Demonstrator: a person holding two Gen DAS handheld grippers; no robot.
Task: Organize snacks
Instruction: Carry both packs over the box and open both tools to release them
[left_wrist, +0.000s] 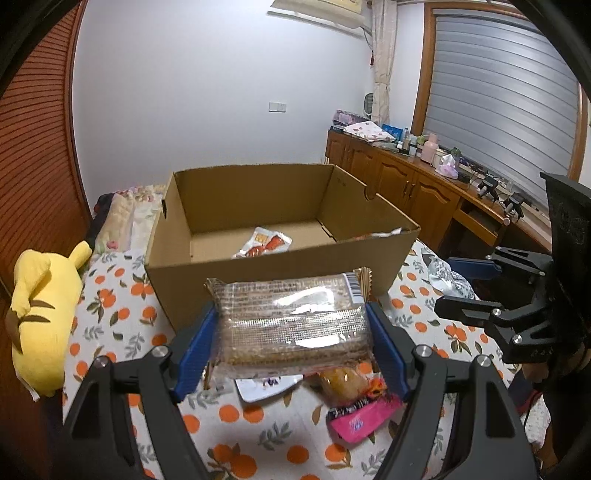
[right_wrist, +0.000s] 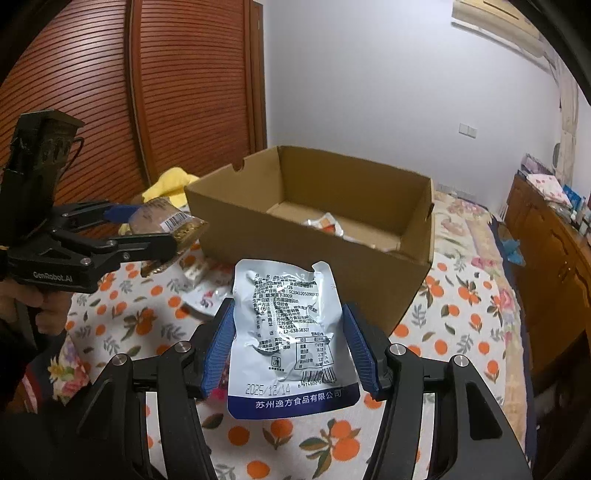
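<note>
My left gripper (left_wrist: 293, 332) is shut on a clear-wrapped brown cracker pack (left_wrist: 291, 321), held above the bed in front of the cardboard box (left_wrist: 221, 280). My right gripper (right_wrist: 290, 347) is shut on a silver pouch (right_wrist: 288, 332) with a blue bottom band, also lifted before the box (right_wrist: 332, 280). An orange-and-white snack pack (left_wrist: 264, 243) lies inside the box. Each gripper shows in the other's view: the right gripper (left_wrist: 454, 288) at the right, the left gripper (right_wrist: 147, 229) with its cracker pack (right_wrist: 166, 218) at the left.
Loose snacks stay on the orange-print bedspread (left_wrist: 122, 317) under my left gripper: a pink pack (left_wrist: 362, 417), a yellow-orange one (left_wrist: 347, 380), a white one (left_wrist: 266, 386). A yellow plush toy (left_wrist: 40, 310) lies left. Wooden cabinets (left_wrist: 417, 188) line the right wall.
</note>
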